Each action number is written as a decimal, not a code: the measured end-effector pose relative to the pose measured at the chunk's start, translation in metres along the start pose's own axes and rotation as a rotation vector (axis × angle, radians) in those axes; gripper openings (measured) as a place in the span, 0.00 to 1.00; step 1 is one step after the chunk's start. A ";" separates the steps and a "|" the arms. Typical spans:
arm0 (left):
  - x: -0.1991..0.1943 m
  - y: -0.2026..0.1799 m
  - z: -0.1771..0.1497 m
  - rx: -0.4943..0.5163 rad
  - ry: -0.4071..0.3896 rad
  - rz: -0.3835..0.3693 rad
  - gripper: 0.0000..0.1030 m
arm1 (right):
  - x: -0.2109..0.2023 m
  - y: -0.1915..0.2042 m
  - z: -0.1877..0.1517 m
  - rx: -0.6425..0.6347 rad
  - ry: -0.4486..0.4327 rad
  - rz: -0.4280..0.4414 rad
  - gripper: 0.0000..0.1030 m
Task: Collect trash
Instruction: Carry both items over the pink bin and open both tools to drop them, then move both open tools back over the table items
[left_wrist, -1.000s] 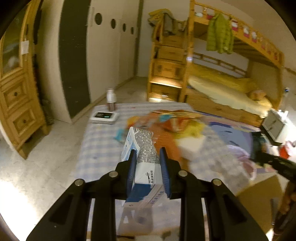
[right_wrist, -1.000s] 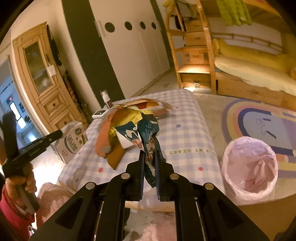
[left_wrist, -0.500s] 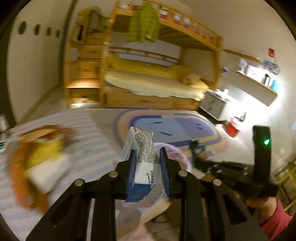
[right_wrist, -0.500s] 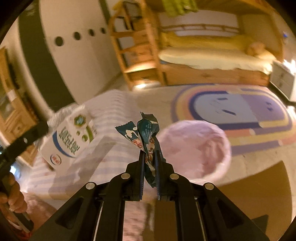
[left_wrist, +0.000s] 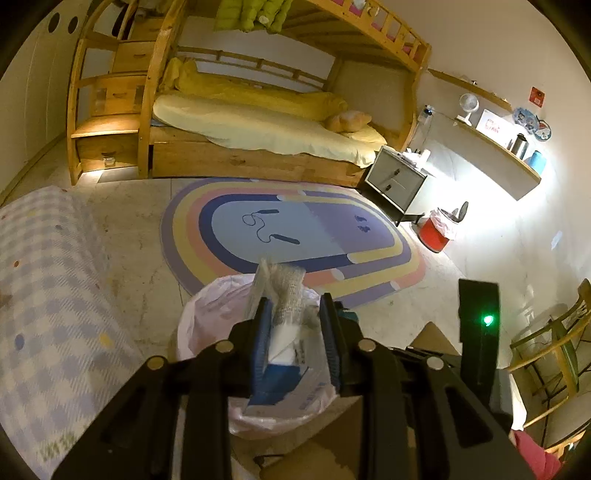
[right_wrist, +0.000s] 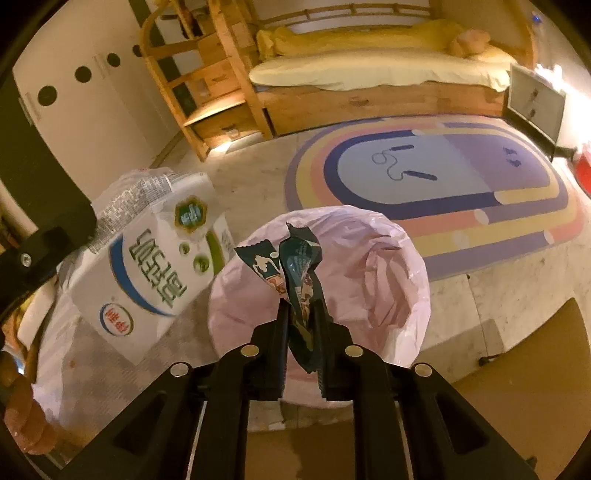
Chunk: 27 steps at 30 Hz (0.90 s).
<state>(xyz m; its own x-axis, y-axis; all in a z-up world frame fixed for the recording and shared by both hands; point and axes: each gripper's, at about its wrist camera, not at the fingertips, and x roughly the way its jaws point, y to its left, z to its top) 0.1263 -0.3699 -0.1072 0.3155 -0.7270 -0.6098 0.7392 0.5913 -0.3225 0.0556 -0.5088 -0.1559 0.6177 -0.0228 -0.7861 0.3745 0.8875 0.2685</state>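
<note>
Your left gripper (left_wrist: 295, 339), jaws just opening, brackets the milk carton (left_wrist: 284, 332) over the pink-lined bin (left_wrist: 207, 314); your right gripper (right_wrist: 300, 332), also parting, straddles the teal wrapper (right_wrist: 295, 273) above that bin.

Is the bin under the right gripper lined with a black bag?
No, the bin below the right gripper has a pale pink liner.

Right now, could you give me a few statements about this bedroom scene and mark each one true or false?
1. The milk carton sits between the left gripper's fingers. True; its jaws have just been opening, and the pads seem to be off it.
2. The wrapper between the right gripper's fingers is bright red. False: it is dark teal; those jaws have just been opening too.
3. A pink bin bag lies below both items. True.
4. The rug is plain grey. False: it has coloured bands.
</note>
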 end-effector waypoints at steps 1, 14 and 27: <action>-0.001 0.001 0.002 -0.005 -0.005 0.011 0.48 | 0.004 -0.003 0.002 0.007 0.000 0.002 0.31; -0.074 0.014 -0.009 0.026 -0.076 0.194 0.55 | -0.041 0.002 -0.005 0.020 -0.087 -0.023 0.44; -0.202 0.040 -0.048 -0.023 -0.127 0.373 0.61 | -0.122 0.101 -0.037 -0.177 -0.152 0.109 0.43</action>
<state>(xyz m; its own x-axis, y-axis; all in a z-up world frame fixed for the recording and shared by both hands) 0.0641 -0.1828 -0.0318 0.6319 -0.4975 -0.5943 0.5471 0.8295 -0.1126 -0.0074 -0.3991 -0.0529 0.7500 0.0203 -0.6611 0.1816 0.9548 0.2353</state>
